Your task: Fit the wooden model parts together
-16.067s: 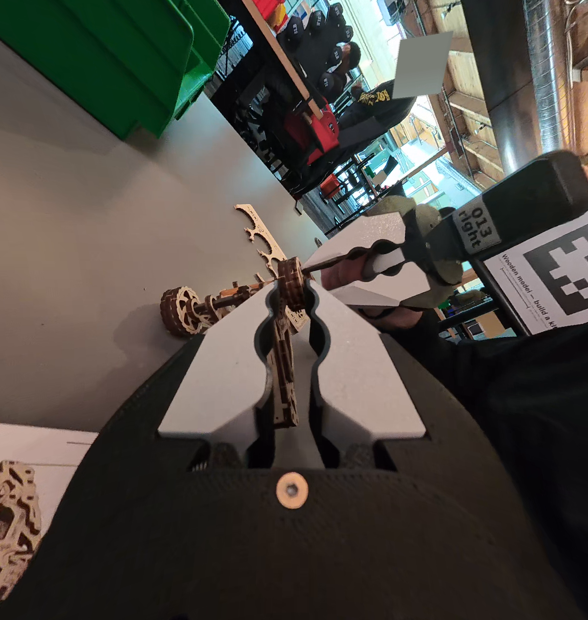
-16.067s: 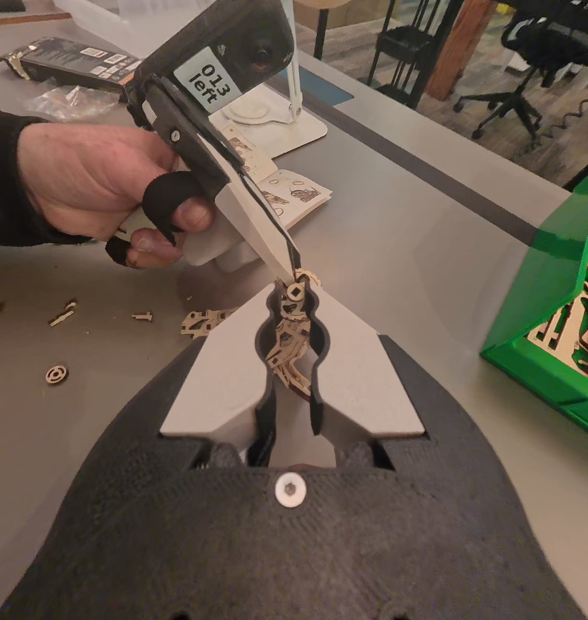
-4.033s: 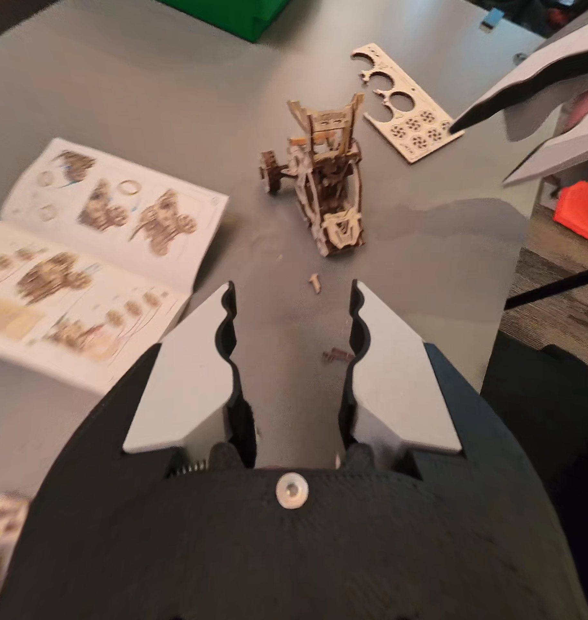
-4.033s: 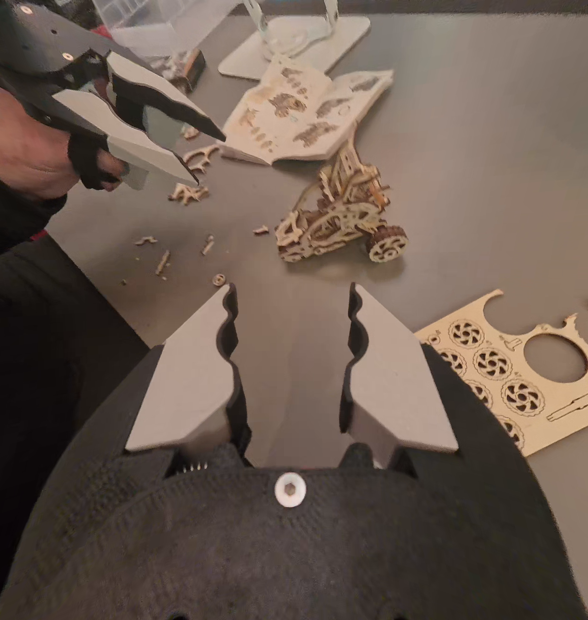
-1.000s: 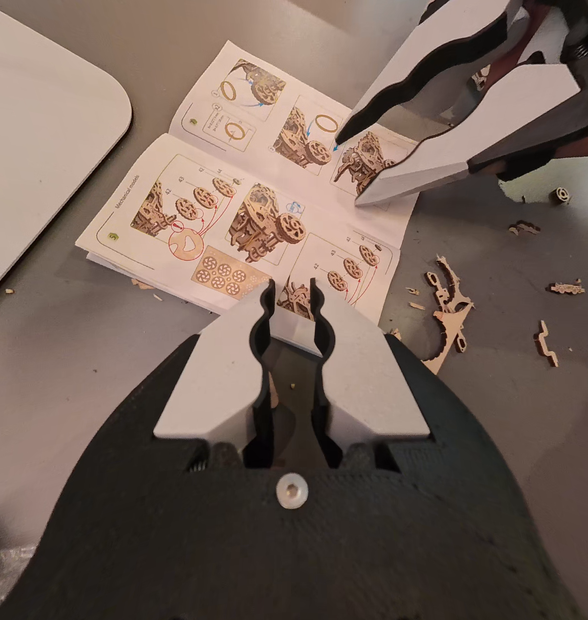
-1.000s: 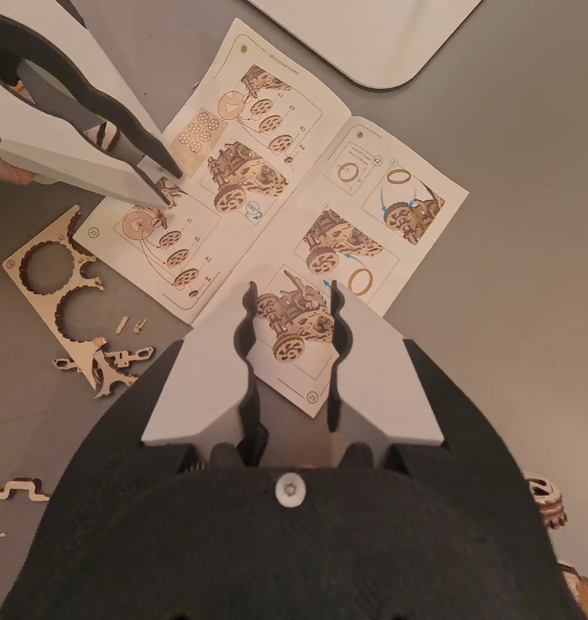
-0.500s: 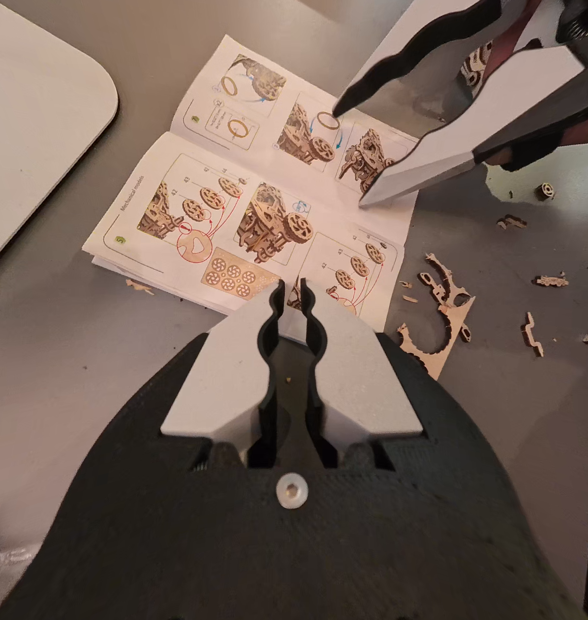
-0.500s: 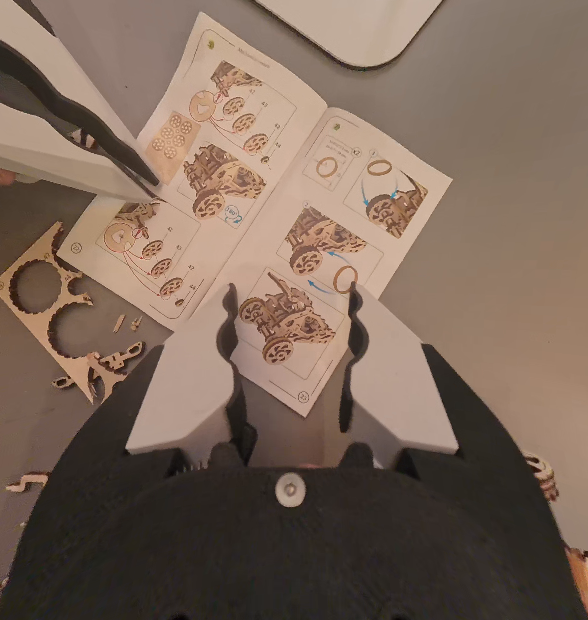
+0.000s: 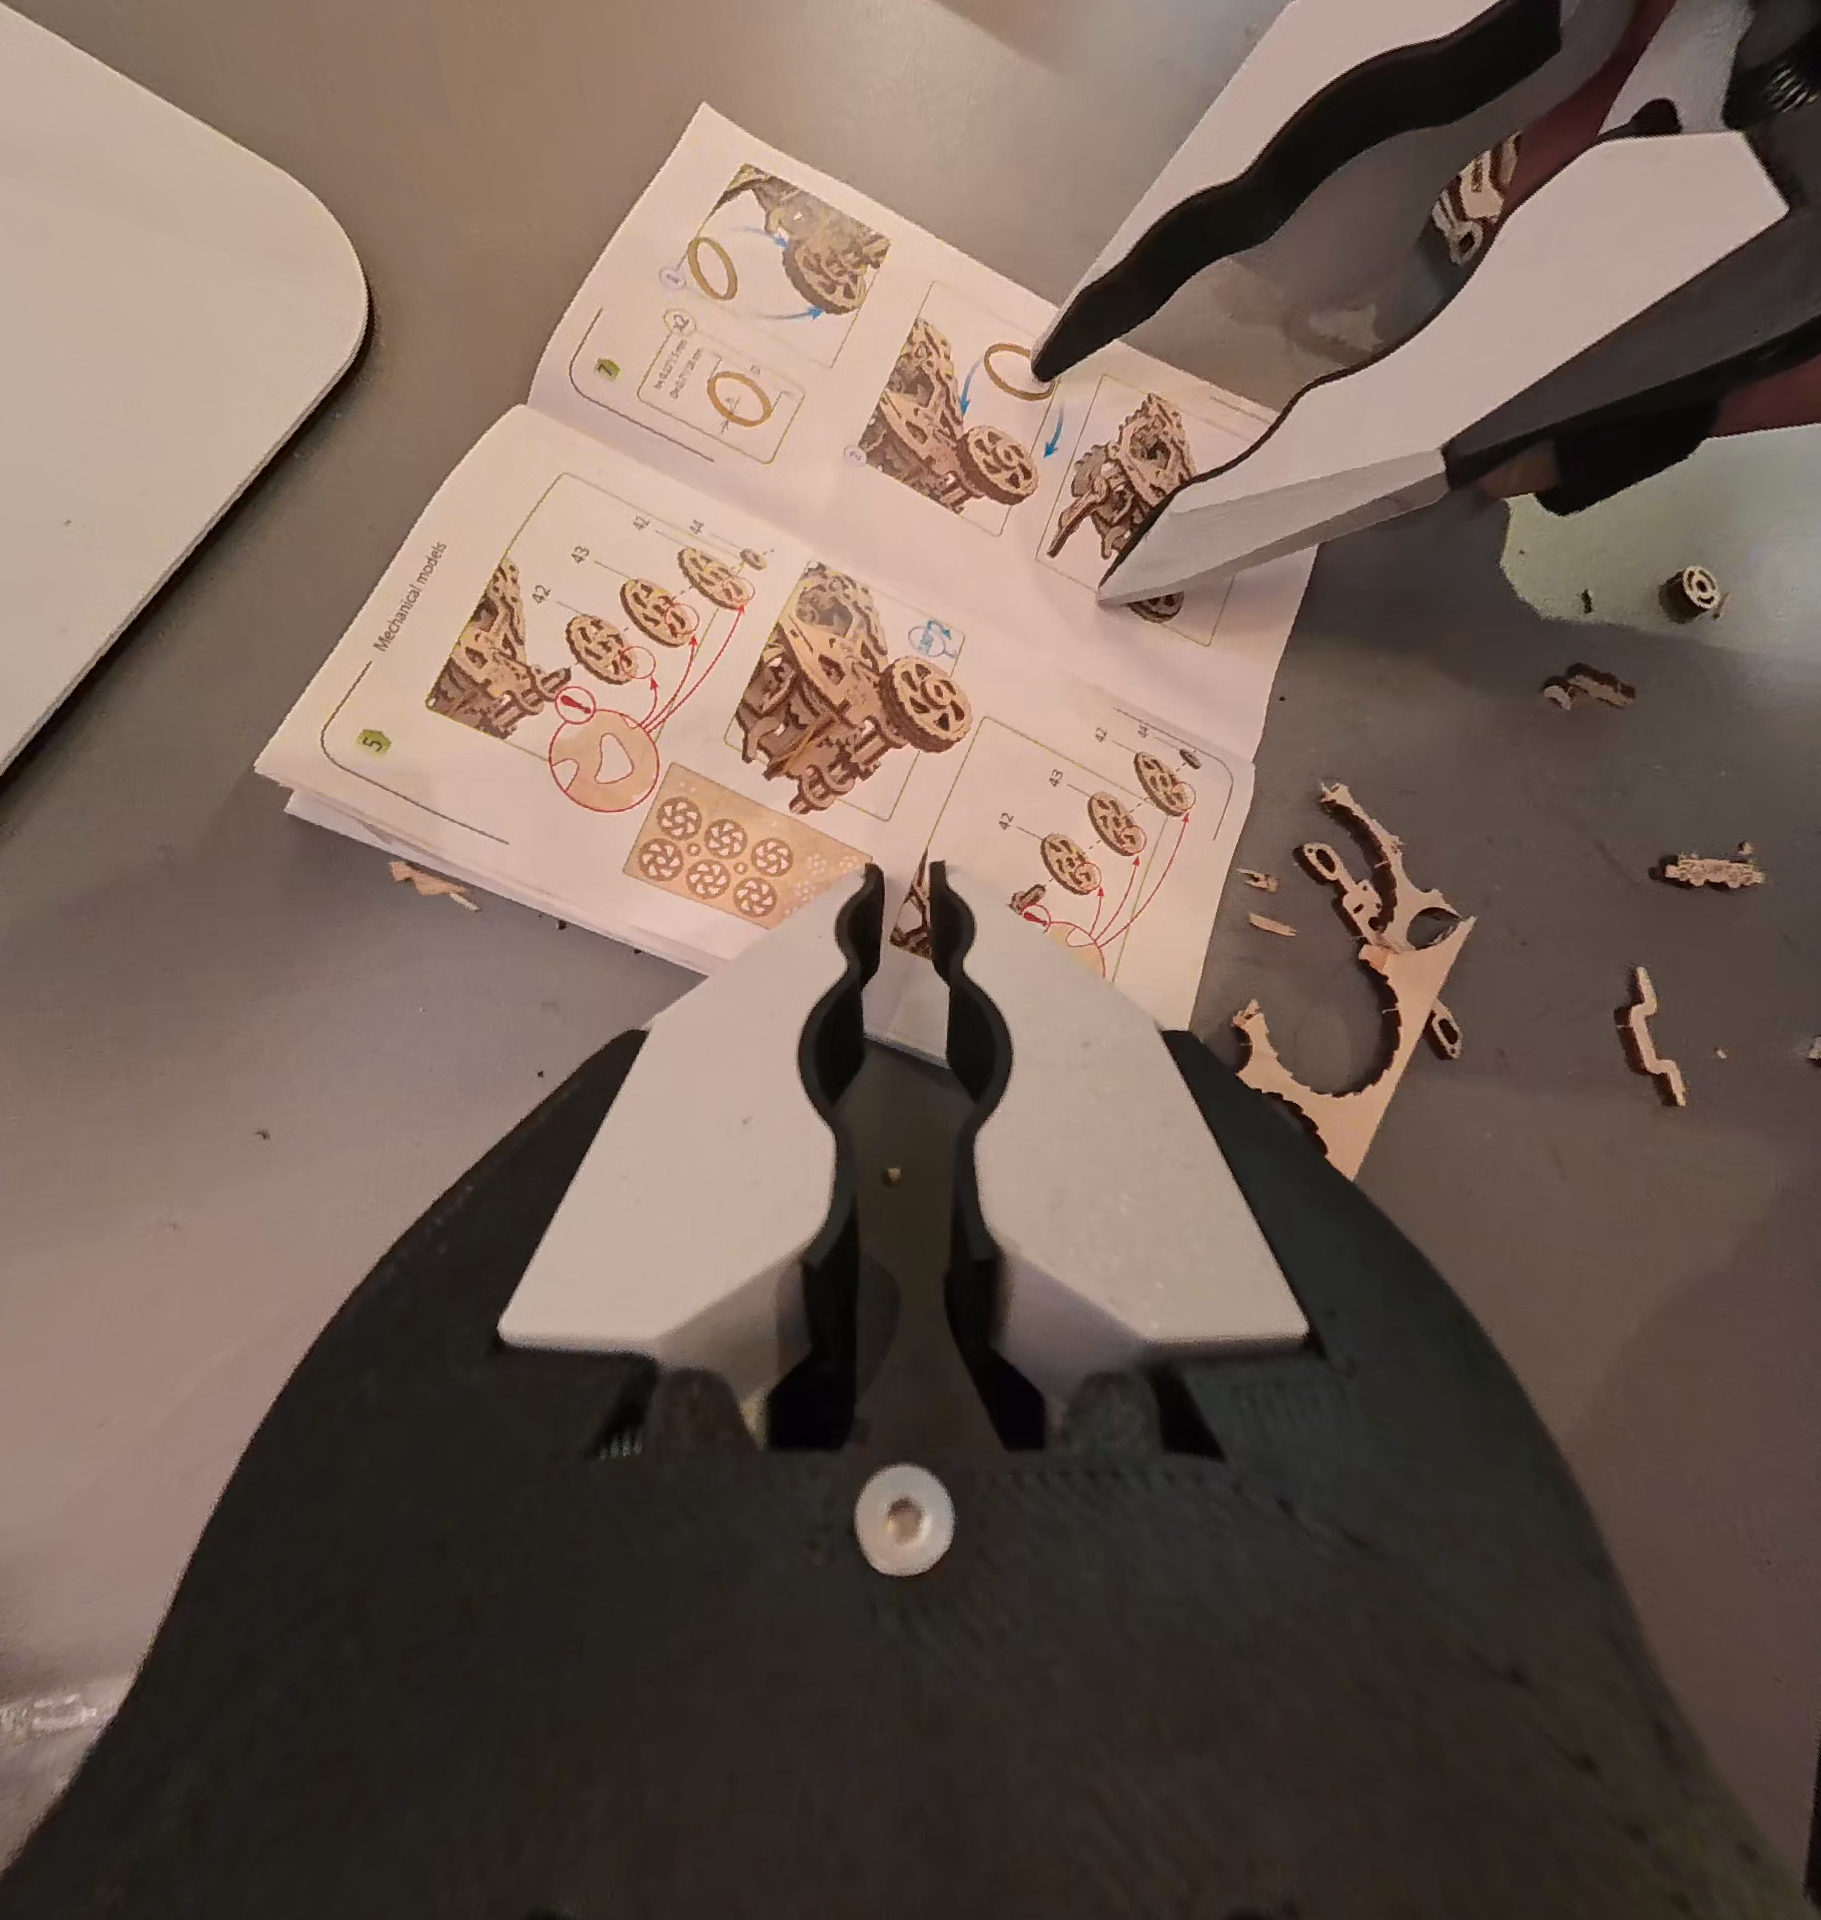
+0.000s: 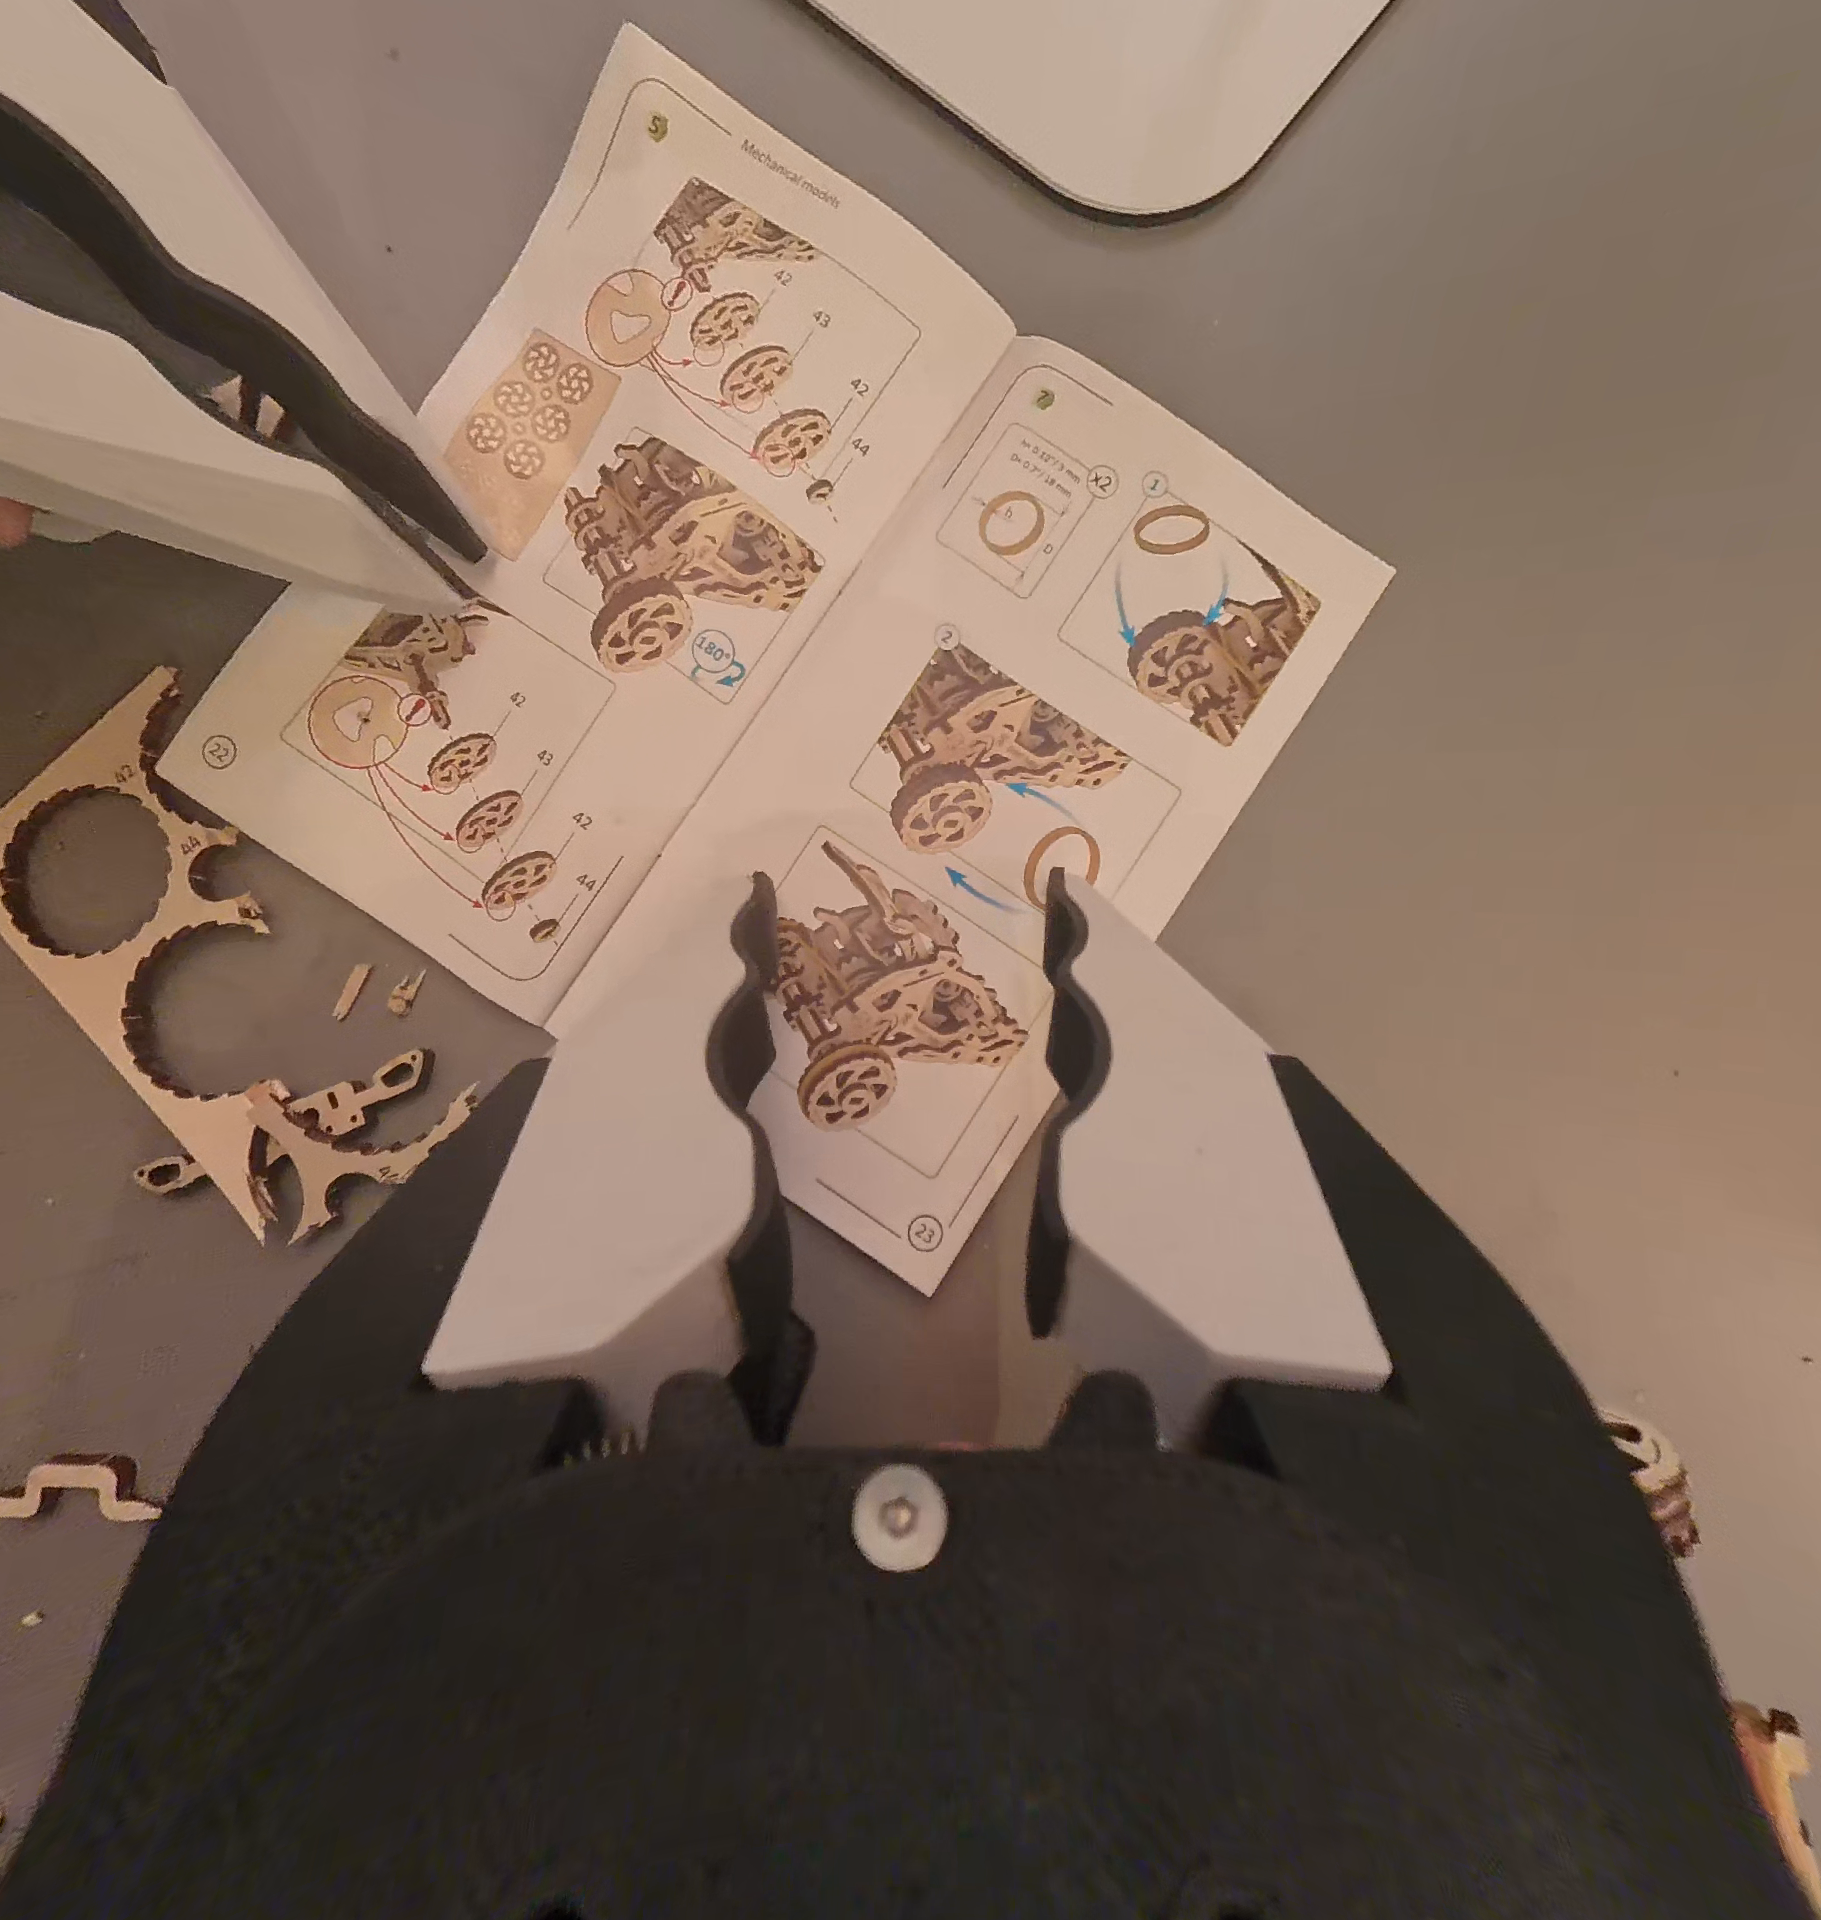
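An open instruction booklet [image 9: 781, 644] lies flat on the grey table; it also shows in the right wrist view [image 10: 885, 499]. My left gripper [image 9: 901, 883] hovers over its near edge, almost shut, with a narrow slit between the tips and nothing in it. It also shows in the right wrist view [image 10: 459, 577], tips touching or just above the left page. My right gripper [image 10: 906, 883] is open and empty over the right page; it also shows in the left wrist view [image 9: 1077, 478]. Part of the wooden model [image 10: 1654, 1475] peeks out at the right edge.
A punched-out wooden sheet [image 10: 85, 883] lies beside the booklet, also in the left wrist view [image 9: 1353, 1039]. Small loose wooden pieces [image 9: 1654, 1039] are scattered on the table [image 9: 210, 1091], one a stepped strip [image 10: 64, 1496]. A white rounded board [image 9: 106, 364] lies beyond the booklet.
Both grippers dropped from the model to hover over the booklet. In the last second my left gripper narrowed to a slit and my right gripper widened.
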Motion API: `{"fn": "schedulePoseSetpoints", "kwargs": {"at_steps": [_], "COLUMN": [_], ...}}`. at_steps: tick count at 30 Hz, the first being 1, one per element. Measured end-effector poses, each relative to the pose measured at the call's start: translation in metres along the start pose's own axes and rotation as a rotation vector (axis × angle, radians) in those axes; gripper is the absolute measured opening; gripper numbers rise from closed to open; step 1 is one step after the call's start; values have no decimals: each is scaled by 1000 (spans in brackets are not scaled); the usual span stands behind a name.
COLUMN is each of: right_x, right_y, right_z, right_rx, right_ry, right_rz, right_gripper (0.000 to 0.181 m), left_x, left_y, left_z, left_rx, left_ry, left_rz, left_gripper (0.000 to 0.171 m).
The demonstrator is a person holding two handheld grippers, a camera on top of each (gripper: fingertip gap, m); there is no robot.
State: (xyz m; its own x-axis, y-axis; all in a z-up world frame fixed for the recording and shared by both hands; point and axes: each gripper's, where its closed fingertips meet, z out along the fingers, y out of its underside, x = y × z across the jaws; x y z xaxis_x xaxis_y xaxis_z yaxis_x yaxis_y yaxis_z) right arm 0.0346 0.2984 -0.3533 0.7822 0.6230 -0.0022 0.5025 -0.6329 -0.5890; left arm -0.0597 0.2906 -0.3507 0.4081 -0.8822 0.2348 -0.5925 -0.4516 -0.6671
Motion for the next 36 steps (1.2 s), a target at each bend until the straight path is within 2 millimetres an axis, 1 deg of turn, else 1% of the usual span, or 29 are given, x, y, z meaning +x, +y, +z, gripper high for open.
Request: {"fn": "schedulePoseSetpoints", "kwargs": {"at_steps": [2,3,5,7,8,9,10,12,15,17,20,21,22,23,28,32,36], "right_x": [-2,-5,-10,-12,-14,-18,-17,-3,12,22,29,29,29,32,31,20,19], "right_y": [0,-1,-3,-4,-4,-5,-7,-16,-33,-42,-44,-42,-42,-43,-43,-44,-43], "right_z": [0,0,1,2,1,1,1,1,3,10,27,32,33,33,32,32,32], "right_rx": [-2,1,14,17,11,4,2,9,-9,-34,-106,-133,-147,-148,-135,-109,-99], "right_ry": [-5,-13,-16,-23,-40,-67,-65,-5,18,33,-15,-43,-73,-69,-80,-96,-103], "right_rz": [-2,-10,-22,-21,-18,-9,-7,-49,-110,-163,-167,-154,-122,-118,-136,-172,-167], "right_gripper": [46,32,22,21,26,33,45,69,71,73,76,74,67,60,54,26,25], "left_x": [0,0,0,-1,-1,-2,-2,-2,-2,-2,-2,-3,-3,-3,-2,-2,-2], "left_y": [0,0,1,2,3,4,4,5,5,5,5,5,5,5,5,5,5], "left_z": [0,0,-1,-2,-2,-3,-3,-4,-4,-4,-4,-4,-4,-4,-4,-4,-4], "left_rx": [-4,-5,-5,-8,-10,-14,-19,-20,-20,-21,-19,-19,-18,-18,-21,-17,-17], "left_ry": [-3,-3,-2,0,3,2,-2,2,4,4,6,6,7,8,3,9,8], "left_rz": [4,5,2,-3,-6,-5,-2,-6,-9,-10,-13,-14,-15,-17,-15,-24,-25], "left_gripper": [7,6,5,3,2,1,0,0,0,0,0,0,0,0,0,0,0]}}
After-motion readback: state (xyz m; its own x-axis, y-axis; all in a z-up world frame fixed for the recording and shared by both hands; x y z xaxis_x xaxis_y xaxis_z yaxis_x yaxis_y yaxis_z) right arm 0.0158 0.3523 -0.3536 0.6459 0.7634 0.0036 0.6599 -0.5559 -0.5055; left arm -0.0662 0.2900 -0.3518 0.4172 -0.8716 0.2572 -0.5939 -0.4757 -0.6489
